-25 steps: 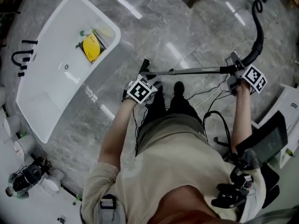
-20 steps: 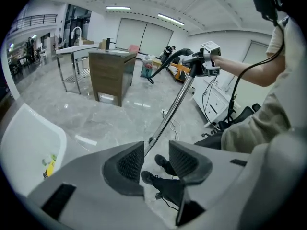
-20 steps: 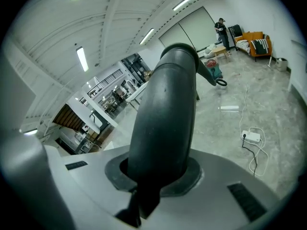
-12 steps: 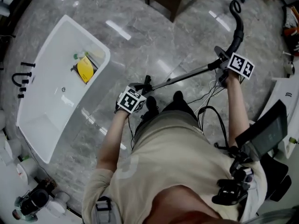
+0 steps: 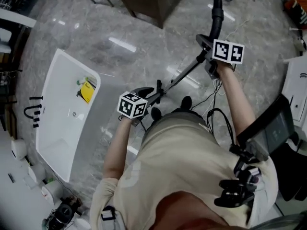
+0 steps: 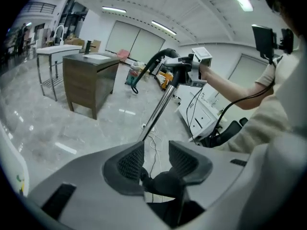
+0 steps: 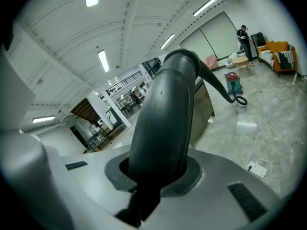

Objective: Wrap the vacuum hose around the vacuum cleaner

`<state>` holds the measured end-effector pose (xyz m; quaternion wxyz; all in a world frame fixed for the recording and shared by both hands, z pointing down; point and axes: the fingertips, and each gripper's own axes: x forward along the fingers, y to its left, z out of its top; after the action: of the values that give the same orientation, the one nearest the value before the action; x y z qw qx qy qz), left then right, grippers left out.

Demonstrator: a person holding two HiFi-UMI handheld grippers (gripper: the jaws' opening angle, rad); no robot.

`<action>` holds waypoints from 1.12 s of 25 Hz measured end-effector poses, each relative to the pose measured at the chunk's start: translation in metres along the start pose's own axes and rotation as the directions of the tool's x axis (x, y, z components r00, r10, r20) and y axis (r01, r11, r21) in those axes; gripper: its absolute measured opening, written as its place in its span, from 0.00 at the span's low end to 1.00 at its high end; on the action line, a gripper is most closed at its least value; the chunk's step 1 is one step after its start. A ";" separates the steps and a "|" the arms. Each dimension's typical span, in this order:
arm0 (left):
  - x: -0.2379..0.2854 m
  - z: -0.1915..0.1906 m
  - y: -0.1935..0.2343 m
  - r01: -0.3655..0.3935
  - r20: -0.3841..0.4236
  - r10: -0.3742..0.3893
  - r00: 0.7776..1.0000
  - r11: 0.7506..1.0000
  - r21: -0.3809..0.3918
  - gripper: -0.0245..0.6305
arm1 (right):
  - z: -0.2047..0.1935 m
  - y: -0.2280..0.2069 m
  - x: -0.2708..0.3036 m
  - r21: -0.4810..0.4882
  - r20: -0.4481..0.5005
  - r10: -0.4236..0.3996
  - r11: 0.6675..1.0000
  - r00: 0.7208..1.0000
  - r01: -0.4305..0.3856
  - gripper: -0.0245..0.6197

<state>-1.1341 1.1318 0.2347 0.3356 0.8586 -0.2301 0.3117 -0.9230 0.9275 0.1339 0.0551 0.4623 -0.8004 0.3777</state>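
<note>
Slanting up from left tool [image 6: 157, 159], clamped on wand [image 5: 184, 74] foot, to right tool [image 7: 158, 176], clamped on hose [image 7: 163, 109] at wand top, with hose trailing beyond.

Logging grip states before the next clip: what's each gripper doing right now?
Left gripper: closed on the wand's lower end.
Right gripper: closed on the curved black handle.

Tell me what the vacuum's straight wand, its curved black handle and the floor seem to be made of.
Wand: likely metal, a thin silvery tube with bright sheen. Handle: probably smooth plastic, black with a dull gloss. Floor: polished grey stone or stone-look tile, veined and mirroring ceiling lights.
</note>
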 end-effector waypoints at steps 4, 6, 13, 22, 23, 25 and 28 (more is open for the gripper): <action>0.045 0.040 -0.028 -0.001 -0.026 0.003 1.000 0.996 0.088 0.29 | 0.033 -0.006 -0.014 -0.080 0.003 0.039 0.996 0.999 -0.039 0.12; 0.076 0.064 -0.044 -0.009 -0.036 0.015 0.999 0.989 0.150 0.29 | 0.048 -0.012 -0.022 -0.110 -0.002 0.059 0.992 0.998 -0.058 0.12; 0.169 0.140 -0.082 0.047 -0.062 -0.027 0.998 0.935 0.351 0.35 | 0.073 -0.020 -0.040 -0.197 -0.019 0.071 0.978 0.997 -0.074 0.12; 0.230 0.220 -0.120 0.250 -0.097 -0.235 0.967 0.815 0.522 0.49 | 0.108 -0.003 -0.055 -0.221 -0.008 0.110 0.969 0.994 -0.109 0.12; 0.236 0.229 -0.123 0.284 -0.110 -0.268 0.957 0.796 0.535 0.49 | 0.114 -0.001 -0.053 -0.223 -0.013 0.116 0.968 0.993 -0.116 0.12; 0.244 0.247 -0.126 0.346 -0.122 -0.336 0.934 0.764 0.545 0.49 | 0.123 0.003 -0.045 -0.224 -0.033 0.124 0.966 0.992 -0.129 0.12; 0.246 0.273 -0.126 0.441 -0.123 -0.451 0.884 0.719 0.538 0.49 | 0.137 0.007 -0.028 -0.224 -0.069 0.114 0.966 0.991 -0.127 0.12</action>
<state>-0.7822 0.9741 0.1913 0.1369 0.9505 0.0802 0.2674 -0.8769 0.8589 0.0205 0.1068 0.3927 -0.8633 0.2985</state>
